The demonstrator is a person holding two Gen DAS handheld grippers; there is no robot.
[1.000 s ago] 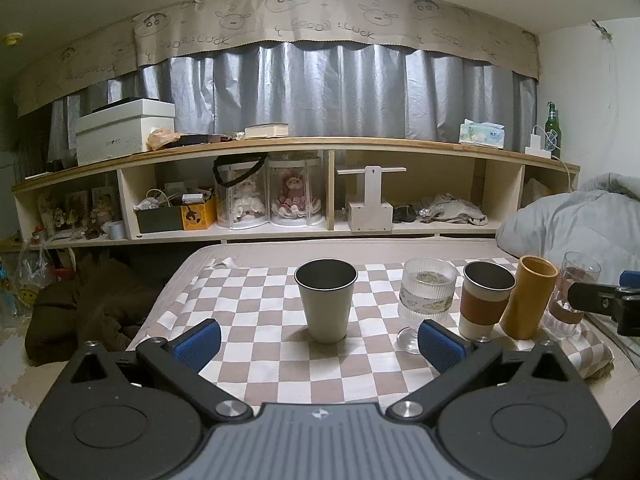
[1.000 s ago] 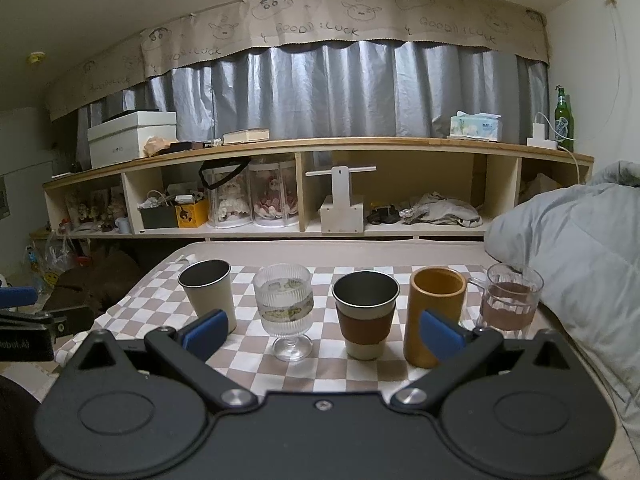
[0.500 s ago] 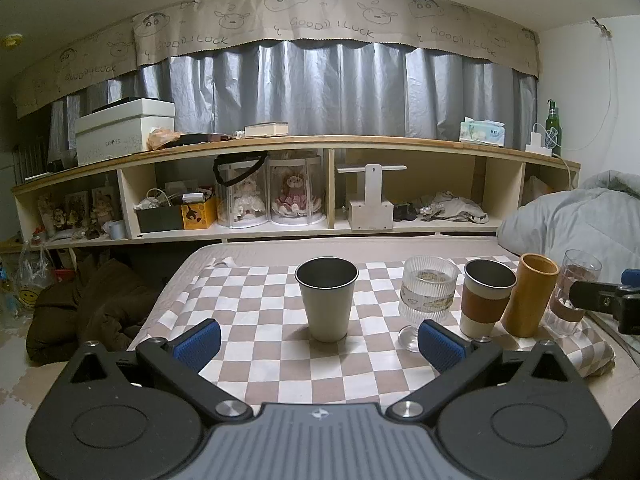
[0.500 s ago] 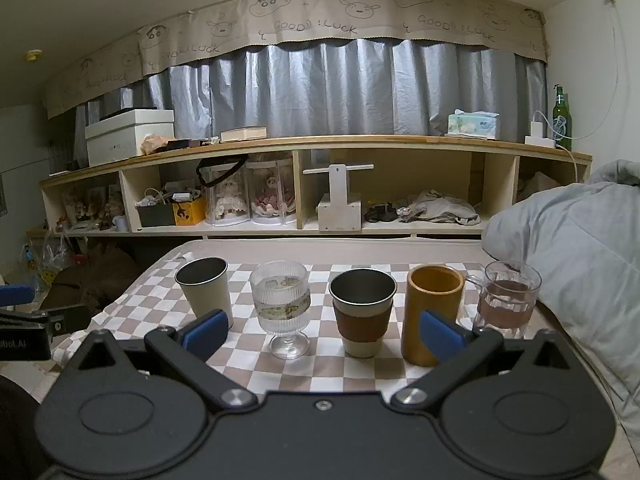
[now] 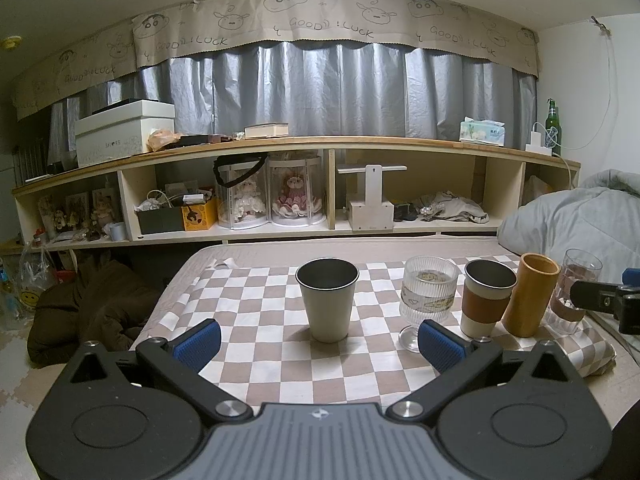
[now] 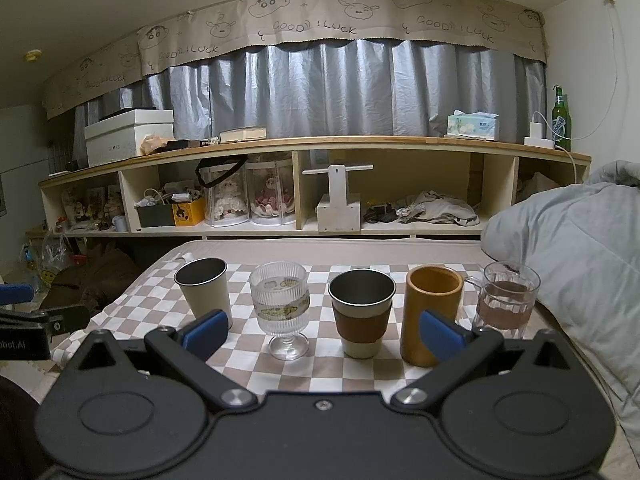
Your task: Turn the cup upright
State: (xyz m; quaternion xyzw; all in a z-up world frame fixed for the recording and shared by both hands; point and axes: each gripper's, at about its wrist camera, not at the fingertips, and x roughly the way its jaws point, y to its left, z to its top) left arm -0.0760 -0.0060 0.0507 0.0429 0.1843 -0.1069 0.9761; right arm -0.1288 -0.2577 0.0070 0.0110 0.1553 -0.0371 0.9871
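Several cups stand upright in a row on a checkered cloth (image 5: 260, 320). From the left: a cream metal cup (image 5: 327, 305) (image 6: 205, 293), a ribbed stemmed glass (image 5: 428, 300) (image 6: 283, 307), a metal cup with a brown sleeve (image 5: 487, 303) (image 6: 362, 312), an orange-brown tumbler (image 5: 530, 294) (image 6: 430, 314) and a clear glass mug (image 5: 573, 290) (image 6: 506, 300). My left gripper (image 5: 319, 342) is open and empty, a little in front of the cream cup. My right gripper (image 6: 323, 330) is open and empty, in front of the sleeved cup.
A grey duvet (image 6: 580, 248) lies at the right of the cloth. A long wooden shelf unit (image 5: 320, 200) with boxes and dolls stands behind. A dark bundle (image 5: 92, 308) lies on the floor at the left. The right gripper's body shows at the right edge of the left wrist view (image 5: 608, 300).
Both views have shifted only slightly; the right gripper has drawn back a touch and risen. All cups stand as before and both grippers stay open.
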